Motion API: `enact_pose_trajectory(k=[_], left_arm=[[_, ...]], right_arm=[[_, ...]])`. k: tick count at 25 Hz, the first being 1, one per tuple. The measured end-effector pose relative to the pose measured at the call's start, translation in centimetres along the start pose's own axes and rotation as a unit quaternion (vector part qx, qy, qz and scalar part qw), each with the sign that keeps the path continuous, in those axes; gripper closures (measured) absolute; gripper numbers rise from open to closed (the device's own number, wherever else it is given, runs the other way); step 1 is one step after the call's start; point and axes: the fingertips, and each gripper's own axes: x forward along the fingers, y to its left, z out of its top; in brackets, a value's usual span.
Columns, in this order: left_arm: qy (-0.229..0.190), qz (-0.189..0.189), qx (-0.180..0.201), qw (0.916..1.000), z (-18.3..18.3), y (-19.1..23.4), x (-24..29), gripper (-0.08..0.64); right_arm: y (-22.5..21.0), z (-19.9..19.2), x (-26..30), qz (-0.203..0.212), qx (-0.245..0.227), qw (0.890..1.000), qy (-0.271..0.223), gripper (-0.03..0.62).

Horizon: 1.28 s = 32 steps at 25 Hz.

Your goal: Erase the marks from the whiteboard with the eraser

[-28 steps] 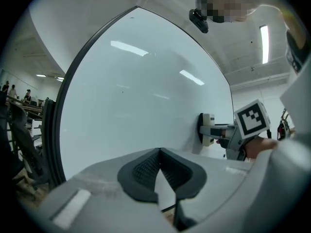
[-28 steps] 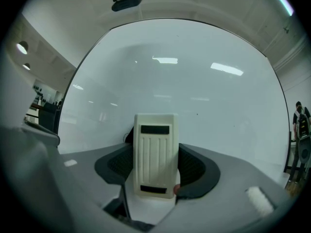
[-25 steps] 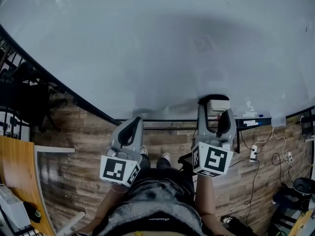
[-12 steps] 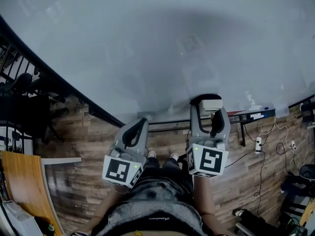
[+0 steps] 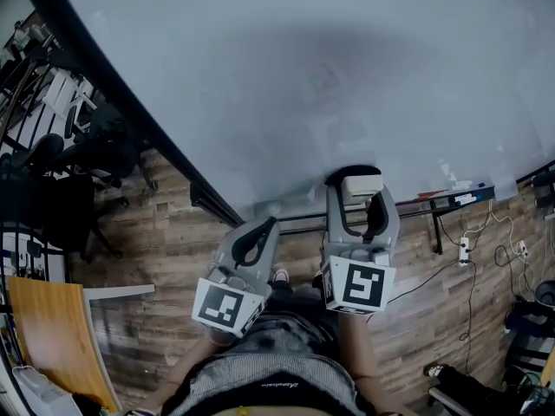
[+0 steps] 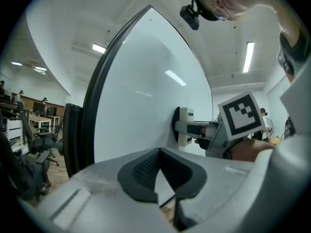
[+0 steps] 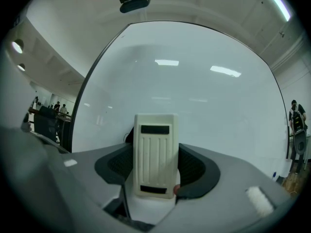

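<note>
Both grippers have slid left along the whiteboard (image 5: 303, 59) over the last second, and my view has swung with them, so the board's dark frame (image 5: 130, 111) now cuts diagonally across the left of the head view.

A narrow tray (image 5: 438, 199) runs under the board's lower edge at the right. A few small things lie on it (image 5: 460, 198), too small to name. The only print I can make out is the black-and-white square pattern on each marker cube, one on my right gripper (image 5: 357, 286) and one on my left (image 5: 227, 306).

My right gripper (image 5: 361, 198) is clamped on the eraser (image 5: 362, 182). In the right gripper view the cream, ribbed eraser (image 7: 155, 152) stands upright between the two dark pads, one pad against each long side. From the left gripper view the eraser (image 6: 183, 125) sits flat against the board (image 6: 141, 96), low on its surface and just above the bottom edge.

My left gripper (image 5: 263, 224) is closed on nothing. Its pads (image 6: 141, 171) meet at the tips, and only the board shows through the small gap below them. It hangs just left of the right gripper, lower and off the board, over the wooden floor (image 5: 156, 258).

Two faint pale squares (image 5: 325, 78) show on the board above the eraser. I cannot tell whether they are marks or reflections.
</note>
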Motion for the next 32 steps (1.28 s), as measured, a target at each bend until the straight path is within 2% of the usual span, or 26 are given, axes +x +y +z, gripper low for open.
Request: enact_pose_trajectory(k=[7,11,14,24,32], left_arm=[[-0.004,-0.006,-0.001,1.0,-0.1,1.2,-1.5,0.557],[-0.005,-0.005,0.001,1.0,-0.2,1.8,-2.2,0.557],[-0.007,0.001,-0.011,0.9999,-0.1,2.1,-2.6,0.557],[-0.007,-0.003,-0.007,1.0,-0.4,2.4,-2.5,0.557],[-0.005,0.009,-0.005,0.9999,-0.6,3.1,-2.0,0.557]], right_arm=[[4.1,0.2,0.2,0.028,-0.01,0.999,-0.014,0.328],[6.4,0.3,0.2,0.042,-0.015,0.999,-0.004,0.328],[7.5,0.5,0.1,0.053,-0.027,0.998,-0.007,0.328],[7.7,0.2,0.3,0.058,-0.032,0.998,-0.023,0.328],[8.5,-2.7,0.2,0.075,-0.044,0.996,-0.002,0.328]])
